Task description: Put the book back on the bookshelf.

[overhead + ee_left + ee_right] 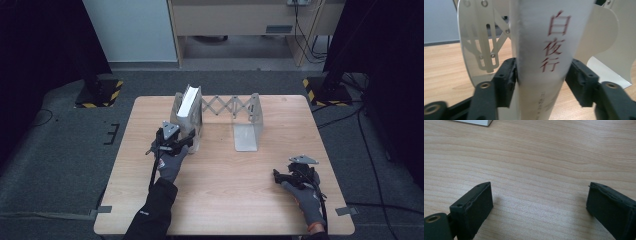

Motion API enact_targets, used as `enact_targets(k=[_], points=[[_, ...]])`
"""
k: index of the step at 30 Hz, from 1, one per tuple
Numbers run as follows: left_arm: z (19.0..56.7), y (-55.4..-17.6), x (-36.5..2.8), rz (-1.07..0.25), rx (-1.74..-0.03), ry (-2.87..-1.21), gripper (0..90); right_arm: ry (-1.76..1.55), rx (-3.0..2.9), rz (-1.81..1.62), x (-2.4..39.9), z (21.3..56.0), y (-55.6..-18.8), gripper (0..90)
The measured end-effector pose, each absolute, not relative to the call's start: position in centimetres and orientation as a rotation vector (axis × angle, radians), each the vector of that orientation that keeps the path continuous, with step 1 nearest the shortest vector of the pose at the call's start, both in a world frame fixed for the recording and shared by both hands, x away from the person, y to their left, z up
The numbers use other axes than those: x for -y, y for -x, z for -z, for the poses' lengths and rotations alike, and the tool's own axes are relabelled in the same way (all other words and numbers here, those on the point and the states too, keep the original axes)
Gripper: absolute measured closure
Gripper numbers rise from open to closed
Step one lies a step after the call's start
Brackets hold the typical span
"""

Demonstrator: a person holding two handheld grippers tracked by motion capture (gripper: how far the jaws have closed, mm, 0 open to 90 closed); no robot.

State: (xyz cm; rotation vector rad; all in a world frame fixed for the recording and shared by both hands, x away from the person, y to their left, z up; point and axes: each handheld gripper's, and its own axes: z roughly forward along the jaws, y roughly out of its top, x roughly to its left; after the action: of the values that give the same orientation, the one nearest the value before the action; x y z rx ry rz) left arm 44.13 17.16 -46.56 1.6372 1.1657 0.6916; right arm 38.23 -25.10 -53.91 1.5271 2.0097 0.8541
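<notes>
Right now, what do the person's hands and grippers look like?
Both hands wear grey knit gloves with orange-red trim. The left arm has a black sleeve. Each gripper, left gripper and right gripper, is black, topped by a grey three-cornered plate, trailing a black cable.

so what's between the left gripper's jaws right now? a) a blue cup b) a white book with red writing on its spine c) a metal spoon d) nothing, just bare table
b: in the left gripper view the left gripper has both pads pressed on the white book, red characters on its spine, standing in the metal book stand.
</notes>
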Motion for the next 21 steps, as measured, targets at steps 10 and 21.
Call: enact_targets(k=[10,21], points=[[46.9,-44.2,-16.8,-0.681,-1.196,-1.594,45.9,-1.528,-2.009,-0.854,25.1,53.9,-38.2,7.1],[47.1,-44.3,-15.8,-0.623,-1.170,-1.581,40.1,-1.529,-2.008,-0.854,25.1,53.9,-38.2,7.1]])
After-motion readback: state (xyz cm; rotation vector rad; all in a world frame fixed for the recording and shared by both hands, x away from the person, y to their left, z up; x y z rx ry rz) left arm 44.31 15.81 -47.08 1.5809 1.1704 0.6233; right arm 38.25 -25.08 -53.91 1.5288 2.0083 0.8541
